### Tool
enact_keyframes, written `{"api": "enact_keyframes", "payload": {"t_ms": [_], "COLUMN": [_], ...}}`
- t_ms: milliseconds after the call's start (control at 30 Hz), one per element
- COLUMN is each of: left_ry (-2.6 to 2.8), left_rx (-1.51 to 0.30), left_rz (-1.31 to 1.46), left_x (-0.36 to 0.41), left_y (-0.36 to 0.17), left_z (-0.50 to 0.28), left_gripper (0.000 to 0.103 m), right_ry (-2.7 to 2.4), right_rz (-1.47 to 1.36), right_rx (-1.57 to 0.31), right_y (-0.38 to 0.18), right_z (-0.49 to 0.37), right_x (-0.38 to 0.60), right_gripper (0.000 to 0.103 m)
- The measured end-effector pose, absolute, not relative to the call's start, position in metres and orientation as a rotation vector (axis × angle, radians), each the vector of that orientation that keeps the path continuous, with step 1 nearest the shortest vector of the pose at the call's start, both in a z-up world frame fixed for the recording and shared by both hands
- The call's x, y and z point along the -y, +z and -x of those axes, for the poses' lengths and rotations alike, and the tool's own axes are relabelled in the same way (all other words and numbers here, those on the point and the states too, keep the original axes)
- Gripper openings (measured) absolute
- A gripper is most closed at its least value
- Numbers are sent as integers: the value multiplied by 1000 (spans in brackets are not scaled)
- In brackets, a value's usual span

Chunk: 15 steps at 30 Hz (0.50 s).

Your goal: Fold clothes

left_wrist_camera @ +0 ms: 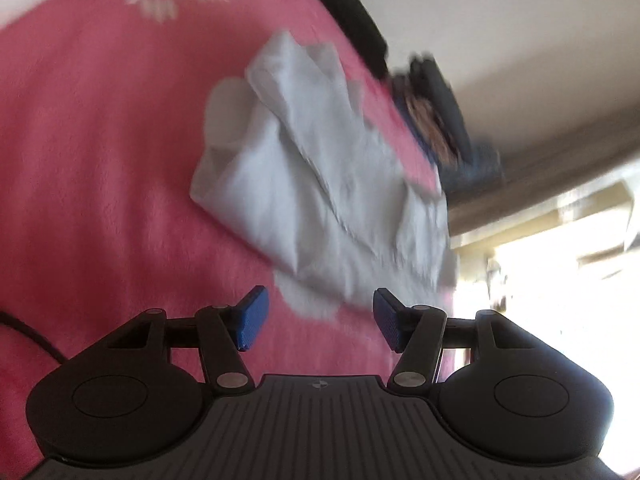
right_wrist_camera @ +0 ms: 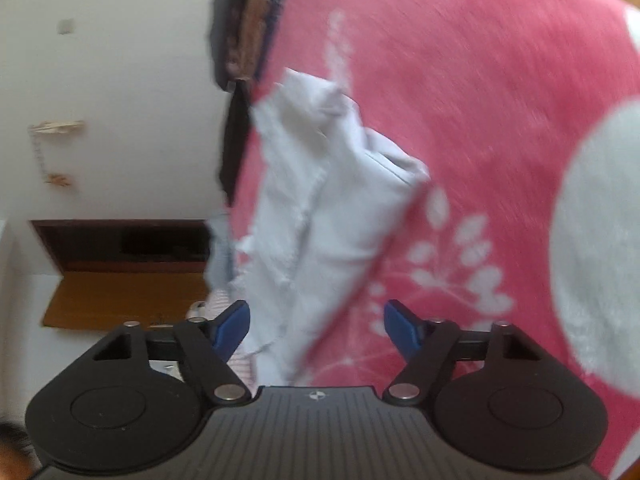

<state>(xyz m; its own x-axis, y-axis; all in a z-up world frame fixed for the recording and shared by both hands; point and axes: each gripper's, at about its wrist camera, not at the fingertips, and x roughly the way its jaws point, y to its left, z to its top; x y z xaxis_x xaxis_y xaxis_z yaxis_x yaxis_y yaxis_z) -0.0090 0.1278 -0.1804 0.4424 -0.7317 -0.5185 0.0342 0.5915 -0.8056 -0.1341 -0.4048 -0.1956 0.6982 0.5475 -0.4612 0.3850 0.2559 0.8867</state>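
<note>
**Both grippers empty above a half-folded pale garment**

While both pictures blur, we make out a pale garment [left_wrist_camera: 320,184] lying on a pink blanket [left_wrist_camera: 100,160] printed with white leaves. We judge it a light grey or white piece of clothing, roughly gathered into a long bundle with loose layers and a ragged edge; we cannot tell what kind of garment it is.

From the left wrist camera, our left gripper [left_wrist_camera: 318,318] sits near the bottom of the picture with its blue pads [left_wrist_camera: 252,318] spread apart and nothing between them. The garment lies just beyond the fingertips, running away toward the far right, close to the blanket's edge. Dark folded clothes [left_wrist_camera: 436,120] sit at that far edge, beside a pale wall.

From the right wrist camera, our right gripper [right_wrist_camera: 316,328] is likewise spread, pads clear of the cloth. The garment's near end appears in the gap between the fingers, but neither pad presses on it. A dark stack [right_wrist_camera: 248,28] rests at the far end of the blanket.

We judge we are between grasps: the garment lies released, the fold unfinished. Next, we would need to pick an edge or corner at each end, pinch each firmly, then carry one over the other, keeping the layers from slipping off the blanket's edge.
</note>
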Motion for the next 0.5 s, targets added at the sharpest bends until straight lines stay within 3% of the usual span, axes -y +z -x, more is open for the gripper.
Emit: {"api": "enact_keyframes", "payload": {"t_ms": [133, 367, 500], "left_ry": [-474, -399, -358], "left_rx": [-948, -867, -840], "left_rz": [790, 887, 847], "left_x": [-124, -134, -130], "left_y": [-189, -188, -189], "left_z": [-2, -8, -11], "left_gripper": [54, 52, 36], "right_ry": [47, -9, -26], "right_rz": [-1339, -1440, -1435], "right_rx": [-829, -720, -697], "right_y": [-207, -221, -229], "right_z": [119, 106, 98], "right_x": [403, 411, 409], "right_gripper": [47, 43, 30]}}
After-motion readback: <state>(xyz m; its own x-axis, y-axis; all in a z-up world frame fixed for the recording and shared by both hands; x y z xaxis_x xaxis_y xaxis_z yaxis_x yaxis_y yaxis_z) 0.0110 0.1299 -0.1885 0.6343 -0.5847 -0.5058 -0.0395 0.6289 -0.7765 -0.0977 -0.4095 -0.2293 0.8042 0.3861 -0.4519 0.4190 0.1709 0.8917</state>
